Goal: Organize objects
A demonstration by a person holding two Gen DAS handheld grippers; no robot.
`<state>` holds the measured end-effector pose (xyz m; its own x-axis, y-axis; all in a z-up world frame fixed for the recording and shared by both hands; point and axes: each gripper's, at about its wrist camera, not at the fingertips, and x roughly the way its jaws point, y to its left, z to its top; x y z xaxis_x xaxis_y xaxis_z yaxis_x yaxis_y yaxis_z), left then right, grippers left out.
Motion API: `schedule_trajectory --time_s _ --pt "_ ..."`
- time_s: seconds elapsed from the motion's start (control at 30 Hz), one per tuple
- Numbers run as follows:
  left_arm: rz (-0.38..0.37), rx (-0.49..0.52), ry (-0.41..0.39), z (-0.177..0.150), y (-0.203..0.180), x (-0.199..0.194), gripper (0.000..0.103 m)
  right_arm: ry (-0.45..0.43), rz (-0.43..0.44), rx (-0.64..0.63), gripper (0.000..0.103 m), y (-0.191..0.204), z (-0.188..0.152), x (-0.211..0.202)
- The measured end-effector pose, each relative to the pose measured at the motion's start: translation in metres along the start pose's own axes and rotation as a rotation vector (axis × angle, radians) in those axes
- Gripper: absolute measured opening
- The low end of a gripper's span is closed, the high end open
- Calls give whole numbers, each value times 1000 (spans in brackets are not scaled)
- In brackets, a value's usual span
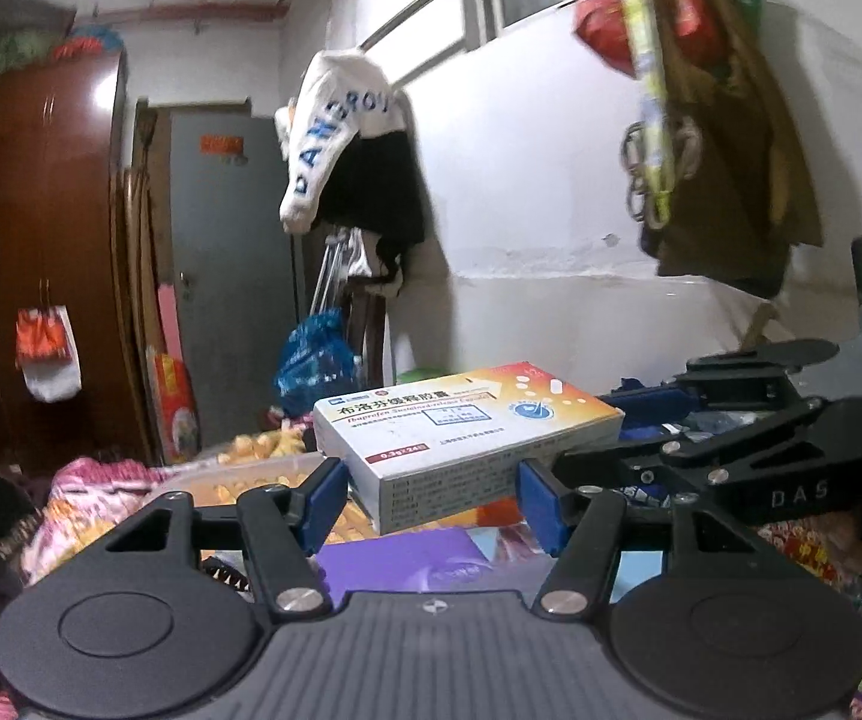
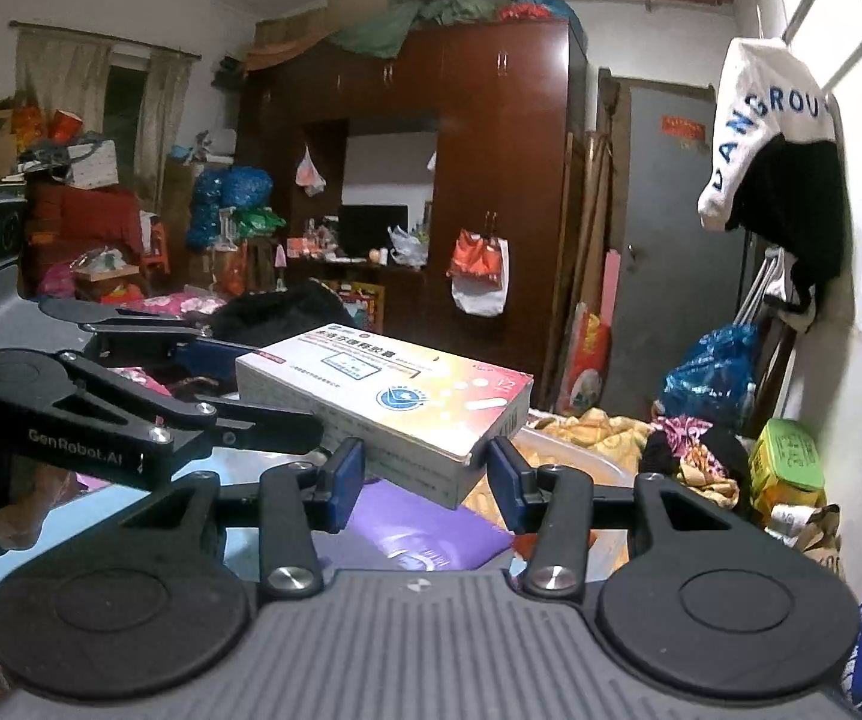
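Between both grippers, in air: medicine box (image 1: 466,435) held level above purple packet (image 1: 431,558) and clear plastic tub (image 2: 574,462). Left gripper (image 1: 431,495) blue pads clamped on box's short end. Right gripper (image 2: 425,480) pads flank opposite corner of box; contact there unclear, cannot tell if gripping. Cluttered bedding below. White-and-black garment (image 1: 347,162) hangs on wall behind.

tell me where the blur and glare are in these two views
Left wrist view: the hanging bags at top right are motion-smeared, the wardrobe door carries a bright glare; the medicine box reads sharp. Right wrist view: mostly sharp, fisheye bends the walls.
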<state>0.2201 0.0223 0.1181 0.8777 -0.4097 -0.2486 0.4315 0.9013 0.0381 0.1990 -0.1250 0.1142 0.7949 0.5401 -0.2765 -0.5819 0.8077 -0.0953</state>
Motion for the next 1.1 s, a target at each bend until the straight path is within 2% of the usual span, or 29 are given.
schedule_trajectory --time_s 0.2,0.27,0.3,0.37,0.4,0.43,0.47,0.6,0.67,0.73,0.77,0.8,0.87,0.97,1.1 --pt "-23 -123 45 -11 28 41 64 23 -2 30 49 -18 -15 30" --pt "9 -129 52 -13 29 50 64 35 -20 23 50 -18 -18 37" --pt "47 -121 57 -13 27 56 64 30 -27 15 52 -17 -20 38" --pt "132 -106 79 -11 24 66 70 18 -75 3 71 -12 -24 37" --pt "165 -118 90 -10 25 70 72 18 -91 6 77 -11 -26 34" --pt "176 -131 91 -10 27 70 76 16 -98 5 88 -11 -26 34" --pt "177 -145 83 -10 29 67 78 11 -107 -3 93 -11 -28 31" --pt "149 -177 34 -18 34 39 85 -24 -130 53 103 -19 -33 10" --pt "127 -175 28 -25 32 19 90 -46 -133 91 103 -16 -40 -10" --pt "141 -177 41 -37 27 0 90 -53 -147 106 103 -14 -48 -25" --pt "158 -158 22 -46 21 -13 92 -45 -162 113 103 -8 -56 -36" --pt "205 -132 17 -54 14 -25 93 -42 -169 131 103 -5 -65 -44" --pt "270 -131 34 -76 5 -49 93 -43 -139 178 103 2 -89 -63" --pt "253 -107 16 -102 -5 -81 93 -18 -116 229 103 17 -127 -84" --pt "236 -168 46 -137 -10 -103 93 -1 -75 253 103 32 -165 -101"
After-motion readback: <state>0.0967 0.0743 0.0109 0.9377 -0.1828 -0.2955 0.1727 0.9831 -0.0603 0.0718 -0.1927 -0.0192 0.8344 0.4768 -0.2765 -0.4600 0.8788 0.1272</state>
